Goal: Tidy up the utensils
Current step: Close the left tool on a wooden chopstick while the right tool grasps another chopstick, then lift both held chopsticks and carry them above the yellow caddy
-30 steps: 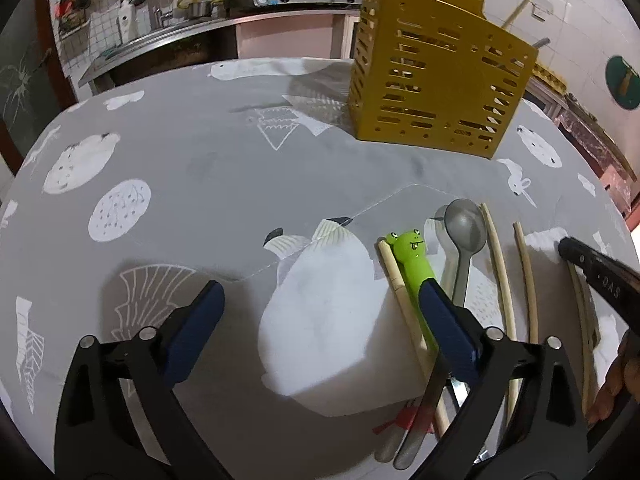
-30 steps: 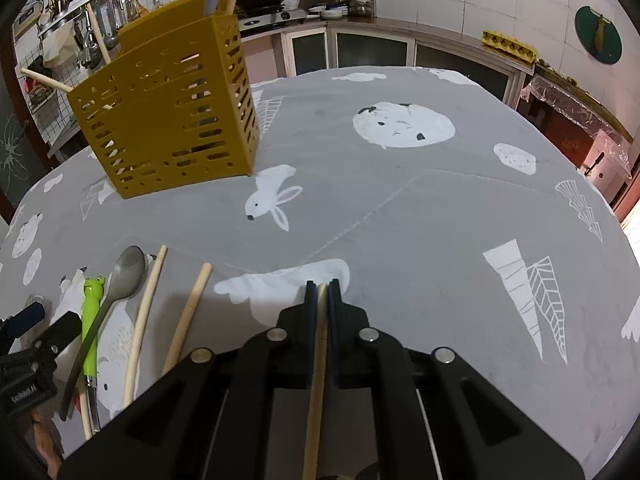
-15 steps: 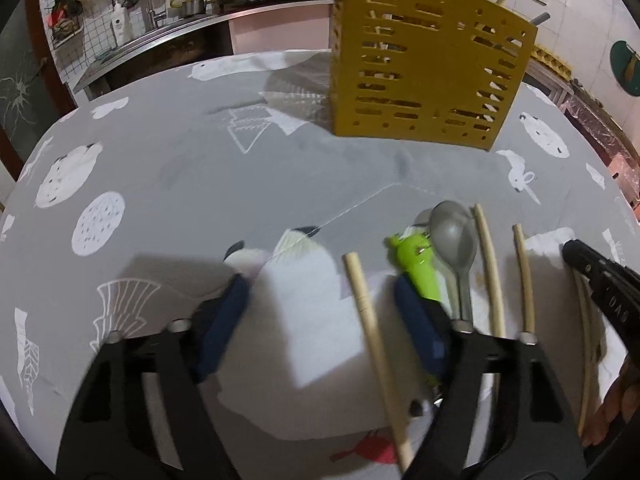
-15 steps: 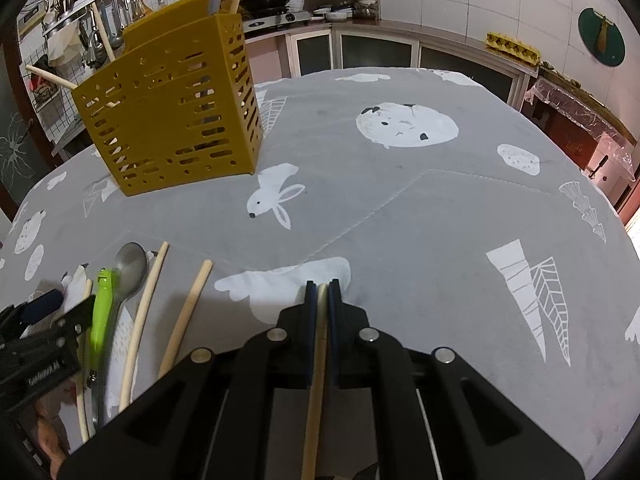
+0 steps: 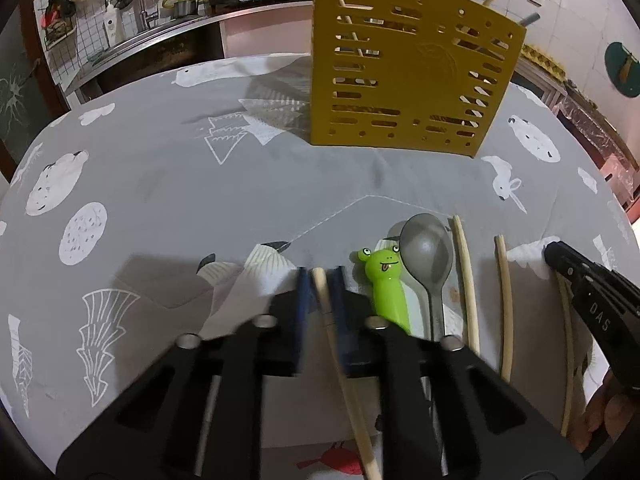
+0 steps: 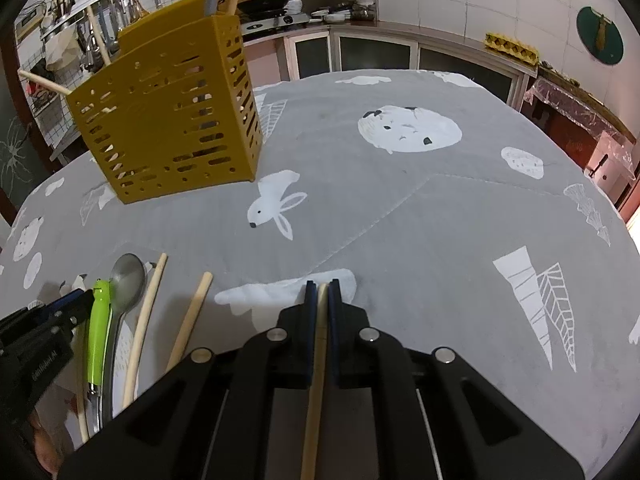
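My left gripper (image 5: 320, 276) has its jaws closing on a pale wooden chopstick (image 5: 332, 332) that lies on the grey cloth, and the blue pads sit against its sides. Just right of it lie a green frog-handled utensil (image 5: 386, 284), a metal spoon (image 5: 426, 248) and two loose chopsticks (image 5: 466, 280) (image 5: 505, 304). My right gripper (image 6: 322, 286) is shut on another chopstick (image 6: 316, 360), low over the cloth. The yellow slotted utensil holder (image 5: 408, 80) (image 6: 168, 120) stands farther back, with sticks poking out of it.
The table (image 6: 440, 220) wears a grey cloth printed with white animals. Behind it a kitchen counter (image 5: 168, 32) carries pots, a stove and hanging tools. The left gripper's tip (image 6: 80, 300) shows beside the frog utensil (image 6: 98, 328) and spoon (image 6: 126, 280).
My left gripper shifted sideways off the frog utensil, straddled the chopstick beside it and closed from wide open onto it. My right gripper kept still, holding its chopstick.
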